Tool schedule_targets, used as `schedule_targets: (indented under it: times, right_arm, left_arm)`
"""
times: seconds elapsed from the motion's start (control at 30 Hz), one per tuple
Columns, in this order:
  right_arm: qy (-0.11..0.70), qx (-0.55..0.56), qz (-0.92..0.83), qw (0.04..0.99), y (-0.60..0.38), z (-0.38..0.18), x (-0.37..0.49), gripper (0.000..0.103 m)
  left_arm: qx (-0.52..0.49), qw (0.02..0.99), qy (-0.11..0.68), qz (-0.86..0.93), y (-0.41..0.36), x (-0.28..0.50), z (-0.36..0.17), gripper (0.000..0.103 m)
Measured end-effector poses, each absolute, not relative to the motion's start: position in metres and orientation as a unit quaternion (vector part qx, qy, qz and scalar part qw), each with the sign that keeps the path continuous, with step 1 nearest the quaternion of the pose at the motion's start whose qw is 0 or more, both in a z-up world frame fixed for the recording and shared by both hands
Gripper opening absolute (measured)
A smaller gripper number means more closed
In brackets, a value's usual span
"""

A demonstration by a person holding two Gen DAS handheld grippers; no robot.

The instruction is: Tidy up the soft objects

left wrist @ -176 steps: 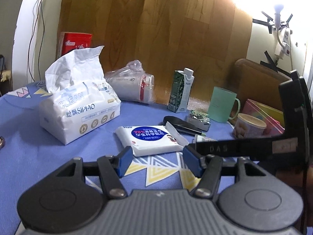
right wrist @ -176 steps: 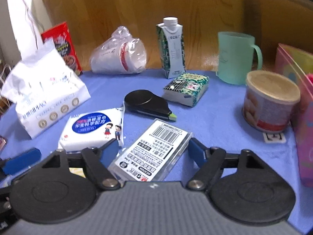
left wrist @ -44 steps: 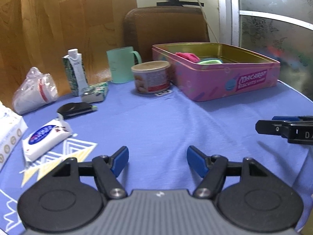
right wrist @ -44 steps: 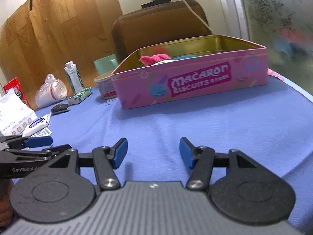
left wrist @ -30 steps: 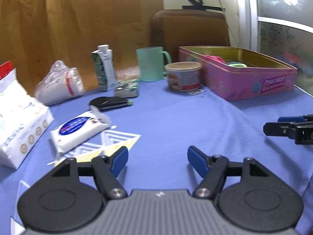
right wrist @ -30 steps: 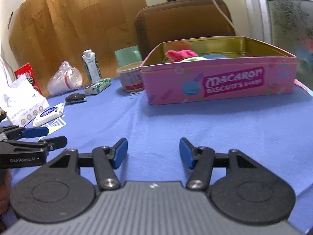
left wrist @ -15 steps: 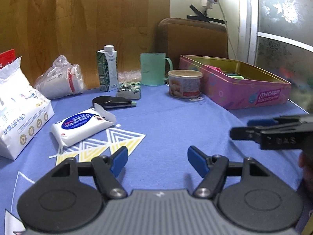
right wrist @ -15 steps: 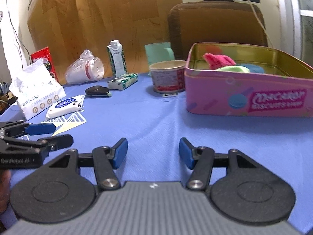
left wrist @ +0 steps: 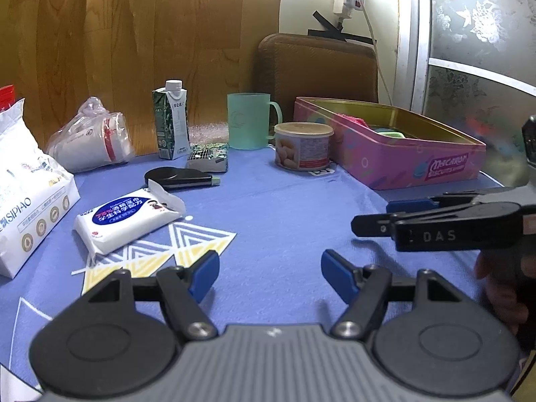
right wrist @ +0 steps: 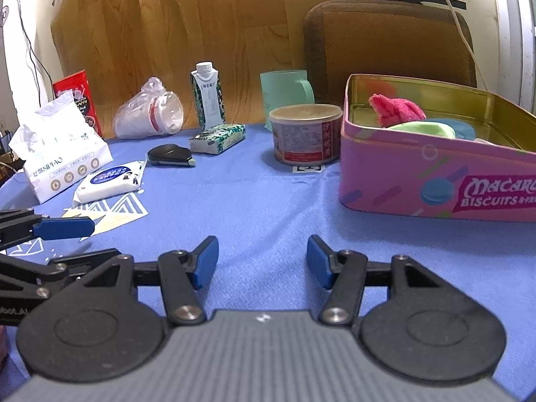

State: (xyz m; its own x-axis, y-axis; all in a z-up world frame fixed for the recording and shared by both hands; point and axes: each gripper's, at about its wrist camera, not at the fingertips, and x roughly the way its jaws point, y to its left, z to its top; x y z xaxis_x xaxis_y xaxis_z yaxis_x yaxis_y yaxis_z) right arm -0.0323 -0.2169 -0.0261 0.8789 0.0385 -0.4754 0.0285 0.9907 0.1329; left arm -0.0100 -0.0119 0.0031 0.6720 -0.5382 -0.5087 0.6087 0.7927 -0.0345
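Note:
A pink Macaron biscuit tin (right wrist: 435,181) stands open at the right; it also shows in the left wrist view (left wrist: 402,164). Inside lie a pink cloth (right wrist: 395,109), a green soft item (right wrist: 422,130) and a blue one (right wrist: 459,127). A white wet-wipes pack (left wrist: 127,217) and a large tissue pack (left wrist: 23,194) lie at the left. My left gripper (left wrist: 269,276) is open and empty above the blue cloth. My right gripper (right wrist: 261,264) is open and empty, short of the tin.
On the blue tablecloth (left wrist: 284,207) stand a round can (left wrist: 303,150), a green mug (left wrist: 249,120), a milk carton (left wrist: 171,120), a bagged stack of cups (left wrist: 90,142), a black tape dispenser (left wrist: 177,178) and a small green packet (left wrist: 207,160). A brown chair back (left wrist: 318,67) is behind.
Both grippers have swung left and drawn back since a second ago, so more of the left-side items show. The right gripper now sits closer beside the left. Both stay open and empty.

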Motion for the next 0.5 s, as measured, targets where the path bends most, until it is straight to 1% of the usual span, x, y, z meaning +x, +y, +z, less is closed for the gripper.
schedule_targets:
  times: [0.5]
  right_arm:
    - [0.253,0.045,0.011,0.966,-0.211,-0.023,-0.011,0.061]
  left_arm:
    - [0.052,0.912,0.248,-0.322,-0.007,-0.009,0.004,0.069]
